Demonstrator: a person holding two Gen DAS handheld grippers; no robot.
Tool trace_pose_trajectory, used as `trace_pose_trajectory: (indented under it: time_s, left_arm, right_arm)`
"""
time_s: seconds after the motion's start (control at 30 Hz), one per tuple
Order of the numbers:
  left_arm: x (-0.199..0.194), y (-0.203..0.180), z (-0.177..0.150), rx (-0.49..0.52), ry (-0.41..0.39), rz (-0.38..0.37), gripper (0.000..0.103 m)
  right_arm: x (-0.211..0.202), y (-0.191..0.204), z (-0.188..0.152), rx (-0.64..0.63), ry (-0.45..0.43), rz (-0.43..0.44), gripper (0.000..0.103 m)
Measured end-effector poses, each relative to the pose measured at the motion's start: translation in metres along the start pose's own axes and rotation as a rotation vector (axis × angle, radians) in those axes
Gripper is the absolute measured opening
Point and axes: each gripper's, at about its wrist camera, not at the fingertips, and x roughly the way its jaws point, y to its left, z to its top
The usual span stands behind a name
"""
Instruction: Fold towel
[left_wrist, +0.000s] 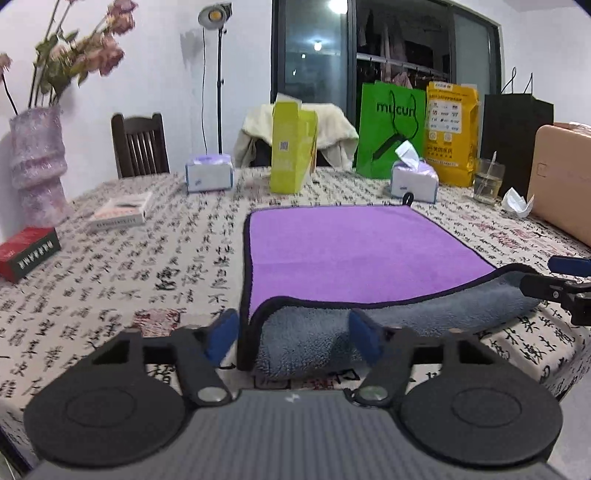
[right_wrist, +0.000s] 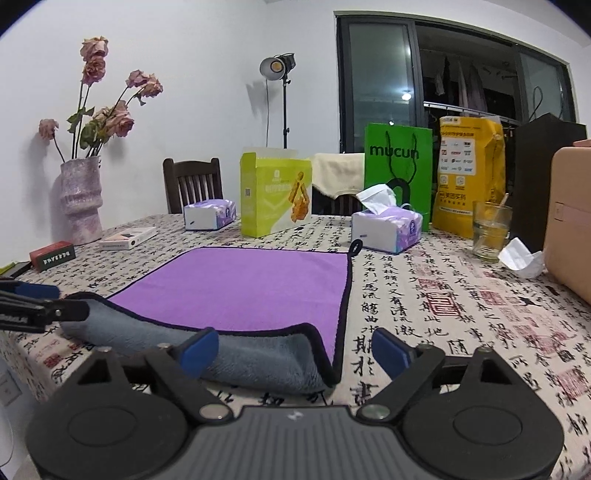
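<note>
Purple microfibre towel with grey underside (left_wrist: 354, 251) lies on the calligraphy-print tabletop (left_wrist: 147, 266), near edge rolled up — my left hand-held gripper (left_wrist: 293, 332) & right hand-held gripper (right_wrist: 293, 349) both released, straddling its near corners.

A home dining room: clothed table (right_wrist: 424, 295), wooden chair (right_wrist: 192, 184), flower vase (right_wrist: 79, 199).

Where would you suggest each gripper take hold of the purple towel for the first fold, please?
Grip the towel at its two near corners, coming in low from the near table edge. That near hem is already curled back, grey underside up and raised off the cloth, so fingers can probably slide around it. The left gripper and right gripper are both open, each facing one corner.
</note>
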Motion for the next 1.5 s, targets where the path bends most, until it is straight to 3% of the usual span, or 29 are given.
trace_pose_trajectory:
  time_s: [0.1,0.17,0.3,0.37,0.53,0.57,0.6,0.67,0.73,1.5]
  left_arm:
    - [0.007,0.001,-0.002,-0.008,0.020,-0.008,0.054]
    - [0.009,0.002,-0.003,-0.008,0.025,-0.006,0.048]
    - [0.010,0.005,-0.004,-0.005,0.032,0.018,0.025]
    - [0.011,0.006,-0.004,0.002,0.039,0.016,0.024]
    - [0.011,0.006,-0.006,0.024,0.047,0.015,0.027]
    - [0.011,0.005,-0.006,0.030,0.045,0.016,0.025]
    - [0.011,0.004,-0.006,0.034,0.039,0.014,0.017]
    - [0.010,0.000,-0.007,0.059,0.030,0.023,0.007]
    - [0.009,-0.004,-0.006,0.077,0.022,0.039,0.006]
    - [0.036,0.002,0.038,0.053,-0.024,0.083,0.006]
  right_arm:
    - [0.011,-0.003,0.001,0.003,0.020,0.019,0.079]
    - [0.018,-0.004,0.001,0.009,0.037,0.033,0.066]
    - [0.030,-0.004,-0.001,0.017,0.087,0.064,0.043]
    - [0.033,-0.003,-0.003,0.011,0.094,0.057,0.036]
    - [0.036,-0.006,-0.006,0.037,0.110,0.064,0.032]
    - [0.036,-0.007,-0.006,0.042,0.109,0.064,0.030]
    - [0.036,-0.008,-0.006,0.044,0.110,0.064,0.028]
    - [0.037,-0.008,-0.006,0.040,0.112,0.070,0.016]
    - [0.036,-0.008,-0.004,0.033,0.110,0.061,0.009]
    - [0.065,-0.007,0.036,-0.073,0.051,0.018,0.005]
